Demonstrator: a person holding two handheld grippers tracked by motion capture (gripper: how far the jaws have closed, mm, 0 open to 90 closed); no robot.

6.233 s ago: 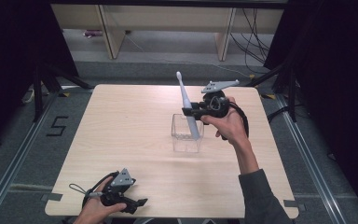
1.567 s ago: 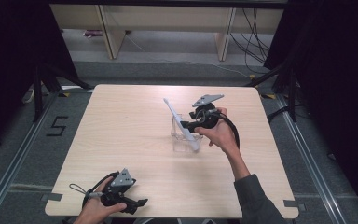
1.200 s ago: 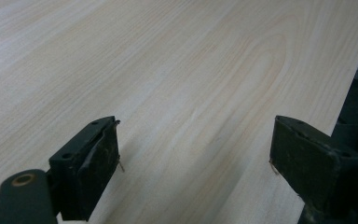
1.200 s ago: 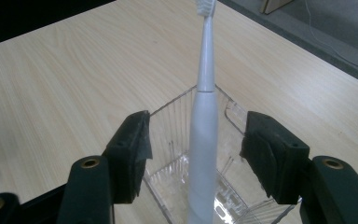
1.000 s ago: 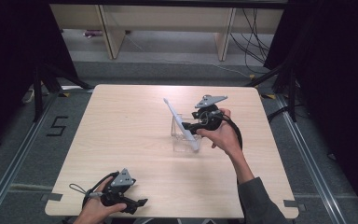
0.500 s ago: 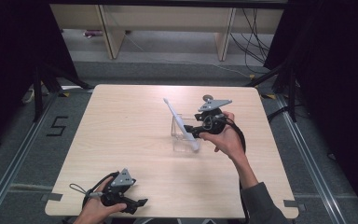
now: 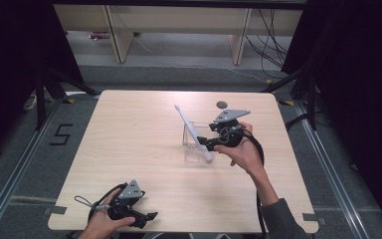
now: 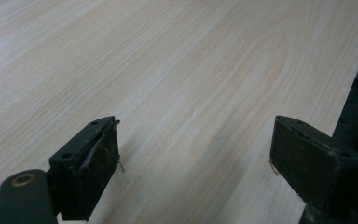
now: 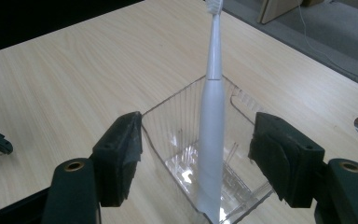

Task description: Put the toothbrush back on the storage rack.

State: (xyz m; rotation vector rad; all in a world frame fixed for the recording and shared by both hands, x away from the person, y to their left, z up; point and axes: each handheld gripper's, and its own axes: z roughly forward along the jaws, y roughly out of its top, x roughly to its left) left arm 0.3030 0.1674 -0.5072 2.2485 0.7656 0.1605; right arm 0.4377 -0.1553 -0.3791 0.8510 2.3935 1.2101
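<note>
A white electric toothbrush point(image 7: 191, 130) stands slanted in a clear plastic box point(image 7: 186, 149) right of the table's middle, its bristle end up and leaning to the far left. My right gripper point(image 7: 204, 143) is open just right of the box. In the right gripper view its jaws straddle the near end of the box point(image 9: 168, 121), and the toothbrush point(image 9: 213, 121) stands untouched between them. My left gripper point(image 7: 149, 218) rests open near the front left edge, over bare wood point(image 8: 196, 144).
A round cable hole point(image 7: 222, 104) sits in the tabletop behind the right gripper. The table's right edge point(image 8: 354, 88) lies close to the left gripper's jaws. Shelving legs and cables stand on the floor beyond the table.
The toothbrush went from upright in the right gripper to leaning in the box. The right gripper let go of it and drew back a little. The left gripper stayed put.
</note>
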